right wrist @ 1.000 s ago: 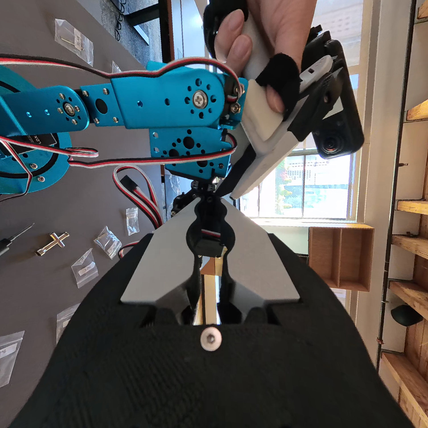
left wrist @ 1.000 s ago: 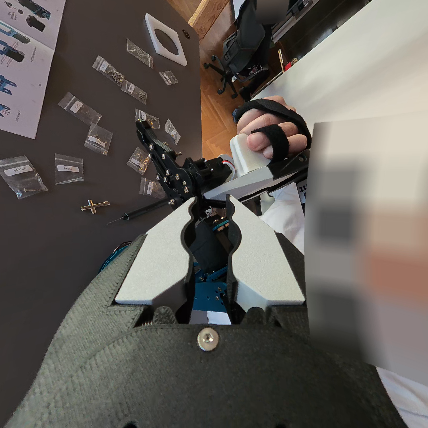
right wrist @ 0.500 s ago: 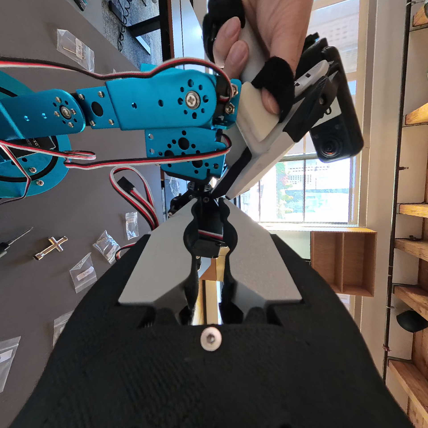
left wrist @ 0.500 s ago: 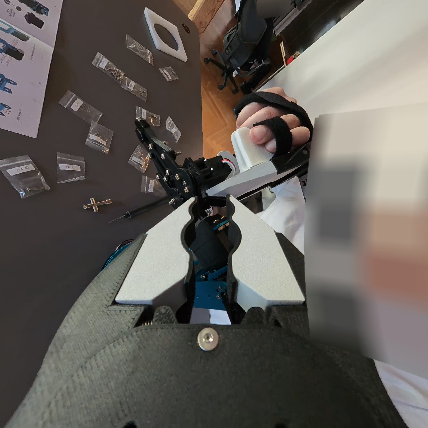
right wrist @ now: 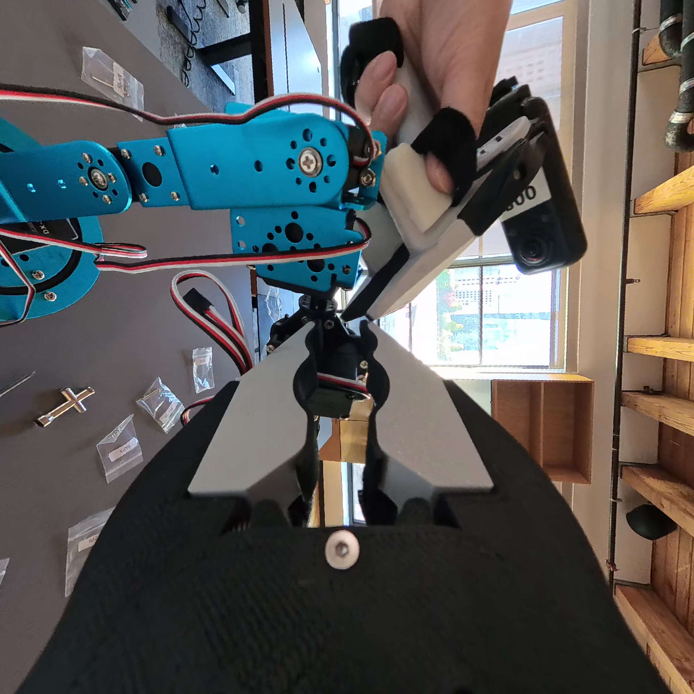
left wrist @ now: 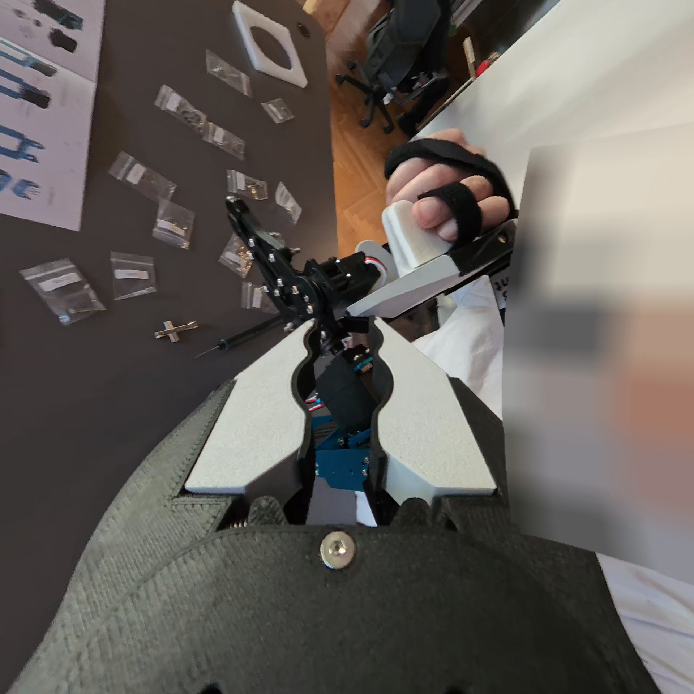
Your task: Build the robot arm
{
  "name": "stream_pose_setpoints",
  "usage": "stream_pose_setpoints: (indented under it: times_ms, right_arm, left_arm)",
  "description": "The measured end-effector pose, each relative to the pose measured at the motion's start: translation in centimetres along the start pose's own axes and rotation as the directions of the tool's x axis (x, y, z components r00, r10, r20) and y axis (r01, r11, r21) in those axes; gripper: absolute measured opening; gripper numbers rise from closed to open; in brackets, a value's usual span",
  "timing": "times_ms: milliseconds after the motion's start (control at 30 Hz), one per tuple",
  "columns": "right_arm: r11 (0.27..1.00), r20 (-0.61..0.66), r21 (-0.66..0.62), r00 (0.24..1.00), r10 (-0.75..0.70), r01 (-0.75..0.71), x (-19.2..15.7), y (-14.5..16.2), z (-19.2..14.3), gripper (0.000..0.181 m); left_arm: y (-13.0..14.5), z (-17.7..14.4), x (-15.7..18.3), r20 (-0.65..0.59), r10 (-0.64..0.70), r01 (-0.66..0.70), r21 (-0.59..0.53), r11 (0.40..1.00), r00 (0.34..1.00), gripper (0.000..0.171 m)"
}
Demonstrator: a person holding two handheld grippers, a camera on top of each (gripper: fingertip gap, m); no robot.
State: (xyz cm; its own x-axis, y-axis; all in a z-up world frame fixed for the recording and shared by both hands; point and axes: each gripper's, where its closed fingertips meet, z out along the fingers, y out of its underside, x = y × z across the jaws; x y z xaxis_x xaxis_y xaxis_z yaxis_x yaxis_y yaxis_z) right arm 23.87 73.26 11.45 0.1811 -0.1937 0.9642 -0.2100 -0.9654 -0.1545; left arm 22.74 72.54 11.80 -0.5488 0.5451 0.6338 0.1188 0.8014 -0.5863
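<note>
Left wrist view: the left gripper (left wrist: 343, 330) sits closed around a black servo block (left wrist: 343, 390) on a small blue robot arm (left wrist: 340, 462). Beyond it, the arm's black claw (left wrist: 263, 255) points away across the dark tabletop (left wrist: 75, 394), strewn with clear parts bags (left wrist: 131, 274), a metal cross wrench (left wrist: 174, 330), a thin screwdriver (left wrist: 244, 338), a white foam frame (left wrist: 268, 45) and a printed sheet (left wrist: 41, 112). Wooden floor and an office chair (left wrist: 405, 64) lie farther off.

Right wrist view: the right gripper (right wrist: 338, 323) is clamped on a black servo (right wrist: 332, 394) at the claw end. The blue robot arm (right wrist: 255, 180) stretches sideways from its round base (right wrist: 49, 285) at the left, trailing red, white and black wires (right wrist: 210, 311). A window (right wrist: 499, 315) and wooden shelves (right wrist: 661, 375) stand behind.
</note>
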Motion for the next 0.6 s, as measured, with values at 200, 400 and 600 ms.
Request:
stream_pose_setpoints:
  times_ms: [200, 400, 600]
  right_arm:
    - [1.000, -0.017, 0.008, 1.000, 0.019, -0.019, 0.1, 0.0, 0.1, 0.019]
    - [1.000, -0.038, 0.009, 0.999, 0.024, -0.023, 0.4, 0.0, 0.0, 0.026]
    - [1.000, -0.032, 0.002, 0.999, 0.029, -0.029, 0.3, 0.2, 0.0, 0.024]
  left_arm:
    - [0.2, 0.0, -0.4, 0.073, -0.017, 0.021, -0.053, 0.998, 0.997, 0.022]
    - [0.4, 0.5, -0.6, 0.101, -0.050, 0.058, -0.071, 0.996, 0.994, 0.025]
    - [0.9, 1.1, -1.0, 0.203, -0.033, 0.064, -0.148, 0.987, 0.979, 0.024]
